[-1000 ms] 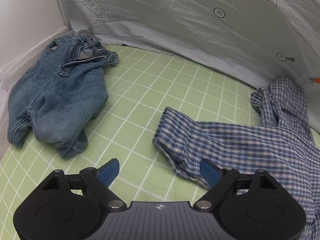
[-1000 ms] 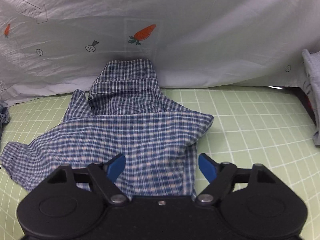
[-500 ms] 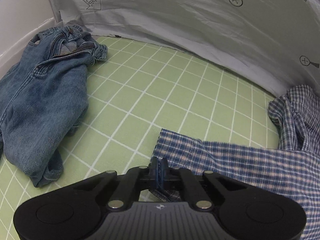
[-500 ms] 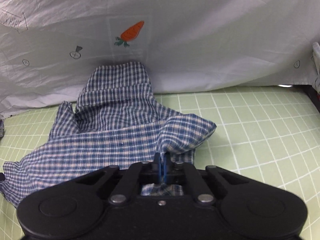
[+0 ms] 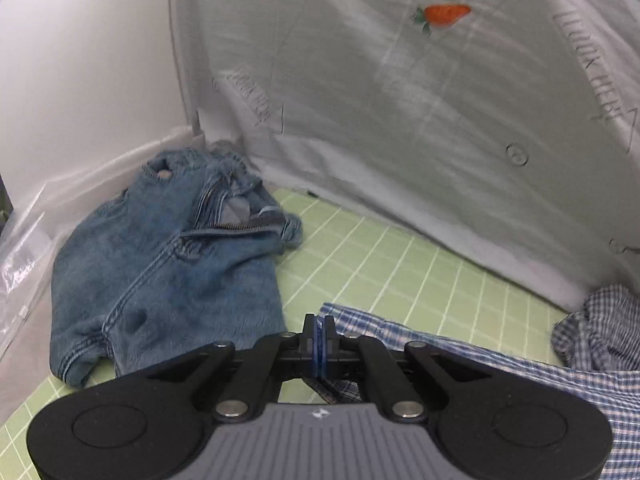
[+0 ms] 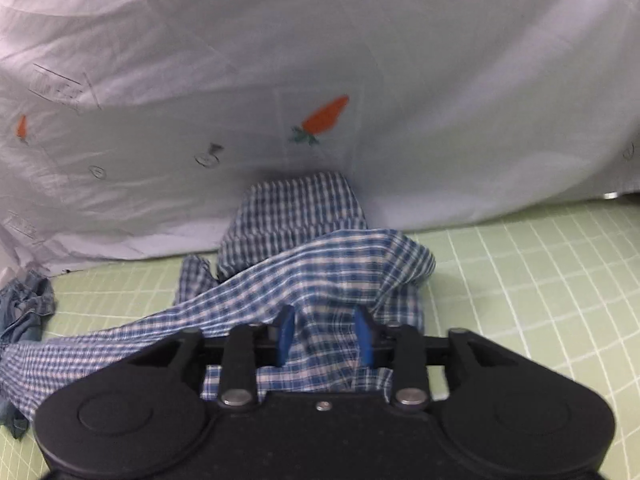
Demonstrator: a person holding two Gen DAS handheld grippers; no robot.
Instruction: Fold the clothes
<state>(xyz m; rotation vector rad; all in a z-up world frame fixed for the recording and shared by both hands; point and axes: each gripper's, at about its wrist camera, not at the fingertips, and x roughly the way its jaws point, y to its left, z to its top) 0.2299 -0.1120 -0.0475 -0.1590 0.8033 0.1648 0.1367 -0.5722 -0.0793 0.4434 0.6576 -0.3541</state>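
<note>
1. On the green grid mat (image 5: 400, 264), the left gripper (image 5: 319, 340) has its jaws closed on a cuff edge of the checked shirt (image 6: 320, 280).
2. Right gripper (image 6: 325, 334): jaws partly apart, shirt fabric between them.
3. Crumpled jeans (image 5: 168, 272) lie at the left, near the white sheet (image 5: 380, 100).

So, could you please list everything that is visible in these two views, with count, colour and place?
plaid shirt: one, blue and white check, spread on the mat from centre to right, back part against the sheet
jeans: one, faded blue, crumpled at the mat's left rear corner
grid mat: one, light green with white lines, under the clothes
backdrop sheet: one, pale grey with carrot prints, hanging behind
left gripper: one, black with blue pads, shut on the shirt's edge
right gripper: one, black with blue pads, parted, shirt fabric between them
</note>
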